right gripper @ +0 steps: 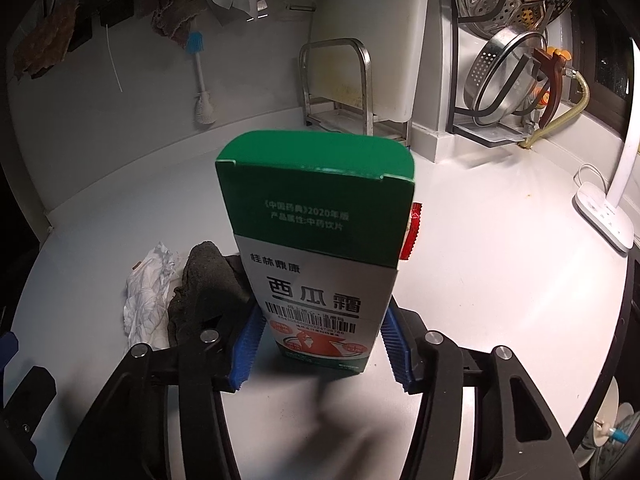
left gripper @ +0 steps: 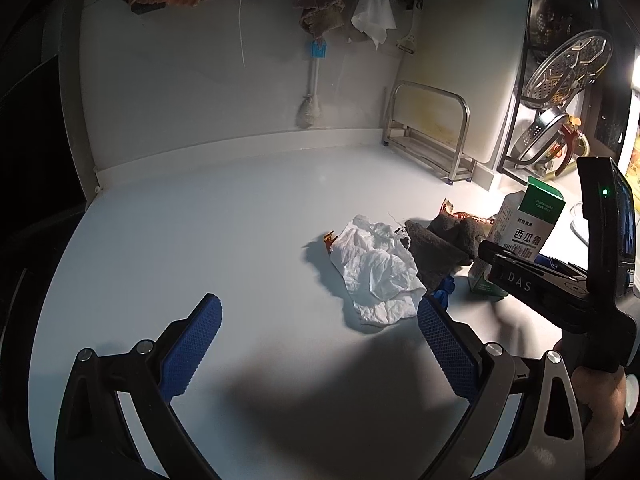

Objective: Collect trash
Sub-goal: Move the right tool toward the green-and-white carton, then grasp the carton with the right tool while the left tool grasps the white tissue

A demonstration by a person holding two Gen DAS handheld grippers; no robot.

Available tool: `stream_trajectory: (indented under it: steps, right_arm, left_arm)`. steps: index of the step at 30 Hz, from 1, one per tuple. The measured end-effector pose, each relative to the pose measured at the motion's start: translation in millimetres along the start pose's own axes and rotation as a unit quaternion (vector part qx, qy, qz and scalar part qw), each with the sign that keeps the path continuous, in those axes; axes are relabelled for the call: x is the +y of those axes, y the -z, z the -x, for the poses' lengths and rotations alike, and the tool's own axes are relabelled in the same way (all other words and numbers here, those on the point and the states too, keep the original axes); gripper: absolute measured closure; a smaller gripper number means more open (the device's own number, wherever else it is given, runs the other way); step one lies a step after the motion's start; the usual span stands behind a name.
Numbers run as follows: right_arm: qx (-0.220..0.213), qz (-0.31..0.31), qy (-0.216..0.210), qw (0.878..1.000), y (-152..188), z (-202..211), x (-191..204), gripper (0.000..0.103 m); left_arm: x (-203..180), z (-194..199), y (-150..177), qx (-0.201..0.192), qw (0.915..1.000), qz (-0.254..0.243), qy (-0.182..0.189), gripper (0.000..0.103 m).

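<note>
White bench, back-right corner area: trash cluster, one carton in hand.
Left gripper (left gripper: 320, 348) fingers spread, empty; crumpled tissue (left gripper: 376, 268), soft; dark rag (left gripper: 436, 248); green-and-white carton (right gripper: 316, 248) upright, long axis vertical, likely light, stiff-walled, pinched low on its sides by right gripper (right gripper: 320, 350) fingers.

Bare countertop (left gripper: 192, 232) lies open left of the crumpled tissue (left gripper: 376, 272), dark rag (left gripper: 436, 248) and upright carton (right gripper: 316, 248).

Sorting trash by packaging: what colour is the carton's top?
Green, clearest in the right wrist view: carton.
</note>
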State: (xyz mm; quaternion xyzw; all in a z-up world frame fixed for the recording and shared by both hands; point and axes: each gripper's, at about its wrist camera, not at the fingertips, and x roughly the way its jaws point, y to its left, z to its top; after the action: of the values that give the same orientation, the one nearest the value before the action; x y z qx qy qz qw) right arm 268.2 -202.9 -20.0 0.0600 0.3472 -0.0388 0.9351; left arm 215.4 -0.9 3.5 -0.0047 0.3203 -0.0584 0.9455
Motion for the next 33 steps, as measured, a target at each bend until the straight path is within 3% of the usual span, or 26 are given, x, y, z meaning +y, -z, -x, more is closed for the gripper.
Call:
stream_trajectory:
  steps: [8, 27, 29, 33]
  right_arm:
    - [-0.044, 0.010, 0.014, 0.999, 12, 40, -10, 0.051]
    - [-0.070, -0.014, -0.023, 0.997, 25, 78, -35, 0.051]
    - [-0.070, -0.013, -0.023, 0.997, 26, 78, -33, 0.051]
    - [-0.068, -0.013, -0.025, 0.997, 26, 78, -33, 0.051]
  left_arm:
    - [-15, -15, -9, 0.021, 0.9997, -0.005, 0.007, 0.007]
    - [-36, -88, -23, 0.093, 0.9954, 0.003, -0.025, 0.008]
    - [-36, -90, -21, 0.097, 0.9950, 0.000, -0.027, 0.024]
    - [-37, -94, -19, 0.108, 0.9940, -0.004, -0.018, 0.043]
